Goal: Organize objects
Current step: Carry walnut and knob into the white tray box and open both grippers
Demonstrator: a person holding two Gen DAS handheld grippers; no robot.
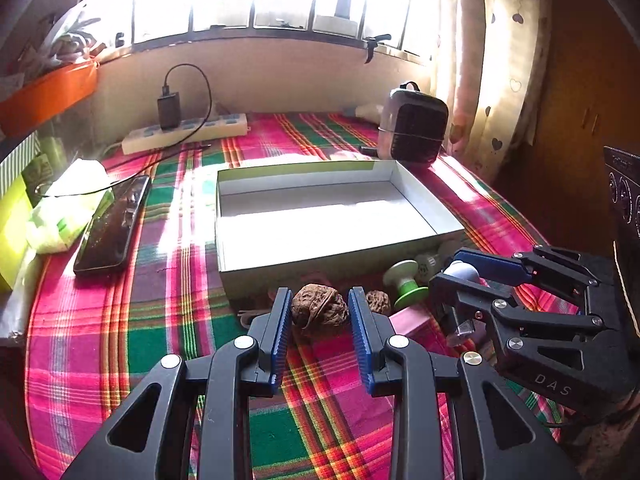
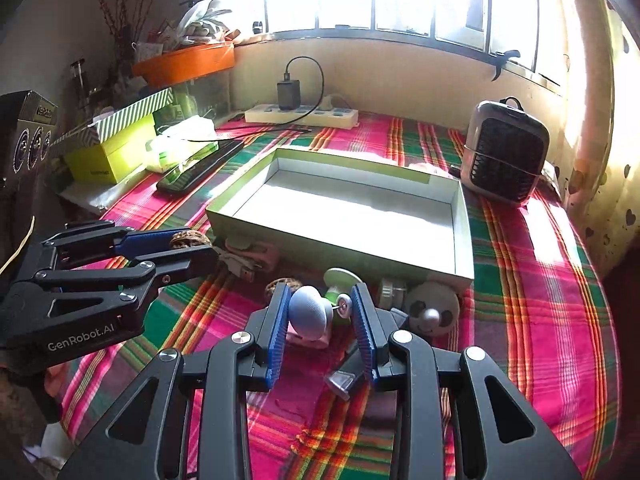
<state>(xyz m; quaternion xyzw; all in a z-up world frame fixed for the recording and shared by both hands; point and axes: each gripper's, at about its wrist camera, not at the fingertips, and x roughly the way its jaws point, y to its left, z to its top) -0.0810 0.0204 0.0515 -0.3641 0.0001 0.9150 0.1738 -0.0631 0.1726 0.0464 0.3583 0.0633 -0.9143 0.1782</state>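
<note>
While the large walnut [image 1: 319,307] is lying on the plaid cloth just in front of the near wall of the open white box [image 1: 412,194], the left hand-held gripper [image 1: 320,312] is straddling it with its blue pads [image 1: 280,320] apart. Whether the pads are touching the shell is hard to tell, so it does not read as a firm clamp. A good grasp here probably means closing evenly across the widest part of the shell, since a ridged round nut is likely to squirt out if one pad arrives first. A smaller walnut [image 1: 378,301] is sitting just beside the right pad, and it is worth keeping it outside the jaws.

To the right, the right hand-held gripper [image 2: 320,314] is likewise standing open around a pale blue rounded knob [image 2: 310,316], which is resting on a pink block [image 2: 316,338]. The knob is lying against the left pad, with a gap on the other side, where a small silver-tipped piece [image 2: 343,302] is crowding in. Centring before closing would likely avoid pinching both.

Around them a white and green spool [image 2: 340,278], a round panda-face piece [image 2: 434,312] and a clear-ended part [image 2: 344,380] are clustering near the box wall. The box is holding nothing as yet, so each lift needs to clear its near wall before lowering. Farther out, a phone [image 1: 114,226], a power strip [image 1: 184,134] and a small heater [image 1: 414,126] are staying well apart from the work.
</note>
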